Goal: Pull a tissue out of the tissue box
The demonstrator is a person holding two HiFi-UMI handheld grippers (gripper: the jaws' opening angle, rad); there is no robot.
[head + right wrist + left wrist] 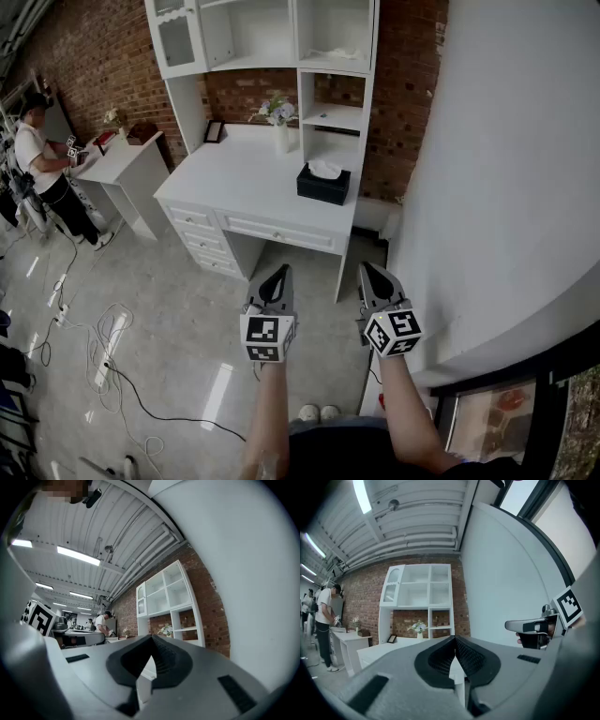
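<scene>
A black tissue box (323, 184) with a white tissue (324, 169) sticking out of its top stands at the right end of a white desk (234, 178). Both grippers hang in mid-air well short of the desk, above the floor. My left gripper (277, 271) is shut with nothing in it; its jaw tips meet in the left gripper view (454, 639). My right gripper (367, 268) is also shut and empty, its tips touching in the right gripper view (151, 638). The box does not show in either gripper view.
A white hutch with shelves (272, 37) rises over the desk, with a flower vase (281, 122) and a small picture frame (214, 131) below it. A curved white wall (497, 169) runs close on the right. A person (42, 159) stands at a second desk far left. Cables (103, 347) lie on the floor.
</scene>
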